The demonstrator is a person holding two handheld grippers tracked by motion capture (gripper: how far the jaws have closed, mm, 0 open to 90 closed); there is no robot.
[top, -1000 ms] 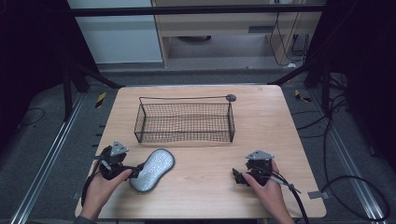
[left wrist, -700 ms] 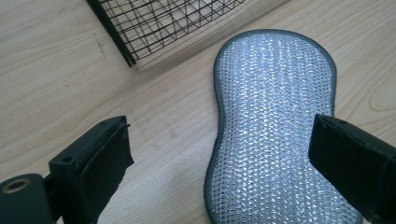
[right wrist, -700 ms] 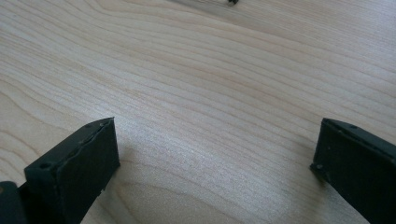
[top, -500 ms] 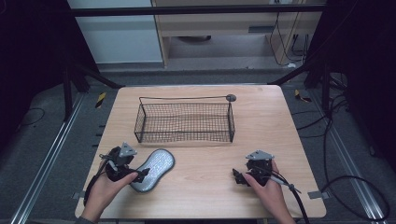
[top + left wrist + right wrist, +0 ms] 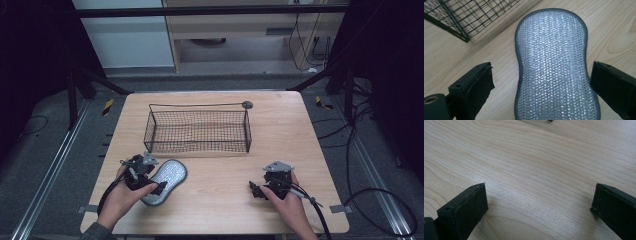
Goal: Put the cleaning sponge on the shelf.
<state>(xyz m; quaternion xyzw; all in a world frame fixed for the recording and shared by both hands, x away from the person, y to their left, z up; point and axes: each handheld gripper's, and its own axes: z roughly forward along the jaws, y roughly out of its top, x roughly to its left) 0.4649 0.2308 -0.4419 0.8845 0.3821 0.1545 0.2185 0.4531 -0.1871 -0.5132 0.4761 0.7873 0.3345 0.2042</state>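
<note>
Sponge (image 5: 165,181) of silvery mesh with a grey rim lies flat on the desk (image 5: 220,210), lower left of the high view, just below the black wire basket (image 5: 198,131). Left claw (image 5: 152,187) straddles its near end; its jaws have just been opening and stand wide on either side of the sponge (image 5: 552,65), pads clear of it. Right claw (image 5: 256,190) rests at the lower right, well apart, jaws wide over bare wood (image 5: 536,182).
</note>
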